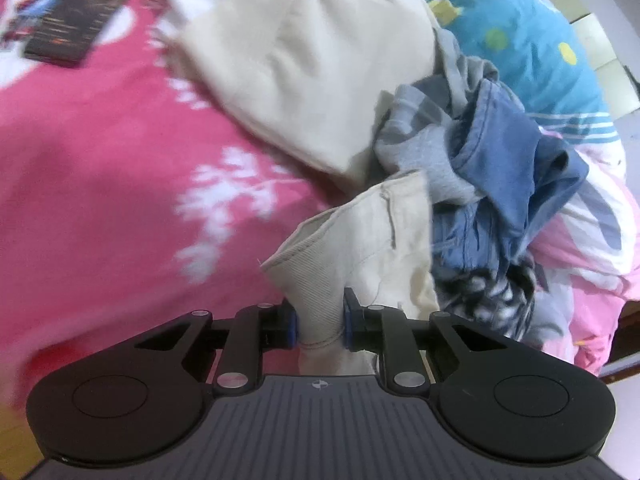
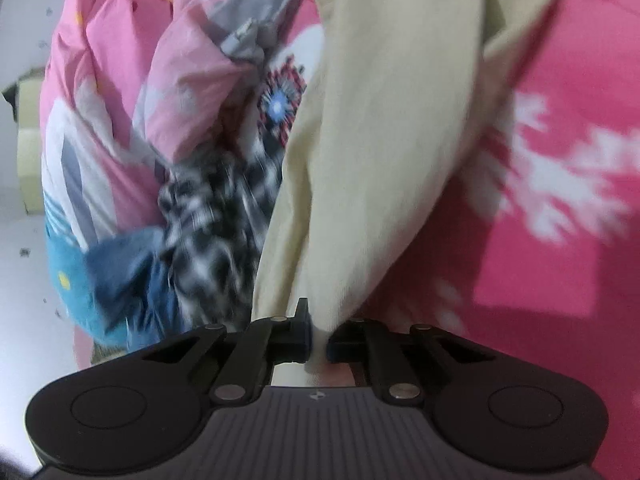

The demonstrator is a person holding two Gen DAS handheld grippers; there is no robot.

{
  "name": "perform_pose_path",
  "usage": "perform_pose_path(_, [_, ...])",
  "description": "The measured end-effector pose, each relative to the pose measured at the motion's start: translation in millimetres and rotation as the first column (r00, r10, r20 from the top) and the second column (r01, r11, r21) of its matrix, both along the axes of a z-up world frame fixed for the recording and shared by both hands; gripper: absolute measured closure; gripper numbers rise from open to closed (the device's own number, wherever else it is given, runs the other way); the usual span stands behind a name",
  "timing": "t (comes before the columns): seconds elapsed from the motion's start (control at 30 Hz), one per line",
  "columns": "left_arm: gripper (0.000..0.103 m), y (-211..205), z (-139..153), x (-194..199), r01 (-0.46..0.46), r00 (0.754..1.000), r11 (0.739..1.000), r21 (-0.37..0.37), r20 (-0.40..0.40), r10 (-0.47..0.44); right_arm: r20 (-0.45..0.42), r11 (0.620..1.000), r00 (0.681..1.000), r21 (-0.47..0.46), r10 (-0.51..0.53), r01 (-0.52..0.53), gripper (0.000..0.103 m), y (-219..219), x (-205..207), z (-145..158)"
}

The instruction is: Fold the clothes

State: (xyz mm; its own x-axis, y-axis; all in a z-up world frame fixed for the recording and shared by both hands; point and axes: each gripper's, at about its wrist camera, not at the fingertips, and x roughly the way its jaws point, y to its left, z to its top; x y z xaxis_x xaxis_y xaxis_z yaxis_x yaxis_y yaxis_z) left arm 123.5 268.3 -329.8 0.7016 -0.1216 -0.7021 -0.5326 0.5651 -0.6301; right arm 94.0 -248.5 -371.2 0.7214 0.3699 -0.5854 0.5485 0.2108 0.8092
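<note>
A cream garment [image 1: 308, 80] lies spread over a pink bed cover with white flowers [image 1: 120, 184]. My left gripper [image 1: 320, 326] is shut on its ribbed cuff [image 1: 320, 276], the fabric bunched between the blue-edged pads. In the right wrist view the same cream garment [image 2: 384, 152] runs up from my right gripper [image 2: 319, 338], which is shut on a thin fold of it. Both views are blurred.
A heap of clothes lies beside the cream garment: blue denim [image 1: 516, 160], a grey piece [image 1: 424, 152] and a black-and-white checked piece [image 2: 216, 224]. A blue spotted quilt [image 1: 532, 44] and a pink quilt [image 2: 132, 80] border it. A dark phone-like slab [image 1: 76, 20] rests on the cover.
</note>
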Motion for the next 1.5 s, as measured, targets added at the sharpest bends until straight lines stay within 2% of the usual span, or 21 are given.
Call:
perform_pose_path(0.13, [0.084, 16, -7, -53, 0.004, 0.994, 1.000, 0.013, -0.108, -0.002, -0.086, 0.998, 0.995, 0.004, 0.056, -0.055, 0.095, 7, -41, 3])
perform_pose_path(0.2, [0.083, 22, -27, -69, 0.026, 0.987, 1.000, 0.001, -0.160, -0.026, -0.189, 0.981, 0.970, -0.090, 0.153, -0.172, 0.088, 10, -40, -4])
perform_pose_path(0.27, [0.074, 27, -40, -74, 0.061, 0.979, 0.998, 0.000, -0.193, -0.060, -0.297, 0.937, 0.924, -0.179, 0.240, -0.300, 0.070, 13, -34, -9])
perform_pose_path(0.33, [0.068, 31, -46, -75, 0.105, 0.972, 0.994, 0.012, -0.213, -0.100, -0.350, 0.881, 0.883, -0.240, 0.313, -0.408, 0.068, 16, -29, 5])
perform_pose_path(0.4, [0.064, 35, -39, -75, 0.149, 0.970, 0.989, 0.022, -0.199, -0.141, -0.365, 0.799, 0.841, -0.312, 0.399, -0.515, 0.068, 24, -26, 34])
perform_pose_path(0.47, [0.061, 39, -27, -80, 0.187, 0.965, 0.981, 0.056, -0.196, -0.172, -0.363, 0.681, 0.783, -0.390, 0.505, -0.620, 0.068, 43, -20, 66])
perform_pose_path(0.53, [0.060, 44, -16, -82, 0.214, 0.962, 0.973, 0.086, -0.190, -0.194, -0.334, 0.517, 0.690, -0.475, 0.643, -0.712, 0.068, 79, 0, 92])
perform_pose_path(0.63, [0.059, 49, 2, -82, 0.244, 0.963, 0.956, 0.164, -0.154, -0.220, -0.316, 0.238, 0.505, -0.607, 0.803, -0.759, 0.063, 142, 37, 111])
perform_pose_path(0.7, [0.054, 50, 12, -76, 0.280, 0.958, 0.934, 0.223, -0.126, -0.257, -0.296, 0.062, 0.363, -0.695, 0.884, -0.716, 0.057, 193, 64, 104])
perform_pose_path(0.73, [0.048, 50, 13, -67, 0.304, 0.952, 0.920, 0.246, -0.118, -0.283, -0.291, -0.006, 0.297, -0.723, 0.909, -0.691, 0.056, 215, 75, 97])
perform_pose_path(0.83, [0.042, 52, 2, -35, 0.406, 0.914, 0.879, 0.249, -0.135, -0.384, -0.301, -0.179, 0.114, -0.788, 0.947, -0.589, 0.053, 276, 110, 74])
perform_pose_path(0.9, [0.042, 54, -10, -13, 0.463, 0.886, 0.852, 0.243, -0.168, -0.433, -0.332, -0.259, 0.041, -0.804, 0.943, -0.536, 0.053, 305, 134, 54])
perform_pose_path(0.97, [0.044, 54, -17, 1, 0.491, 0.871, 0.829, 0.266, -0.173, -0.460, -0.384, -0.328, 0.000, -0.789, 0.923, -0.520, 0.053, 321, 152, 32])
perform_pose_path(1.03, [0.055, 52, -19, 7, 0.507, 0.862, 0.814, 0.282, -0.160, -0.481, -0.429, -0.378, -0.045, -0.737, 0.902, -0.560, 0.053, 323, 162, 14])
perform_pose_path(1.07, [0.068, 51, -19, 9, 0.516, 0.856, 0.806, 0.289, -0.153, -0.494, -0.449, -0.401, -0.068, -0.709, 0.891, -0.580, 0.058, 324, 166, 6])
perform_pose_path(1.1, [0.081, 49, -19, 11, 0.525, 0.850, 0.798, 0.295, -0.146, -0.506, -0.443, -0.397, -0.084, -0.684, 0.893, -0.611, 0.064, 320, 171, 1])
perform_pose_path(1.13, [0.084, 47, -19, 13, 0.534, 0.844, 0.789, 0.305, -0.140, -0.517, -0.432, -0.380, -0.078, -0.676, 0.899, -0.631, 0.081, 316, 173, 2])
perform_pose_path(1.17, [0.088, 43, -16, 12, 0.539, 0.840, 0.776, 0.327, -0.137, -0.525, -0.420, -0.361, -0.070, -0.669, 0.905, -0.649, 0.093, 313, 176, 4])
perform_pose_path(1.27, [0.091, 36, -5, 7, 0.527, 0.843, 0.779, 0.340, -0.094, -0.529, -0.380, -0.291, -0.015, -0.683, 0.925, -0.669, 0.096, 300, 171, 24])
perform_pose_path(1.4, [0.091, 30, 9, 10, 0.512, 0.847, 0.790, 0.338, -0.047, -0.529, -0.382, -0.269, 0.048, -0.727, 0.923, -0.632, 0.097, 293, 164, 51])
perform_pose_path(1.5, [0.092, 28, 9, 21, 0.509, 0.846, 0.788, 0.346, -0.033, -0.532, -0.394, -0.264, 0.084, -0.745, 0.915, -0.613, 0.097, 290, 169, 56])
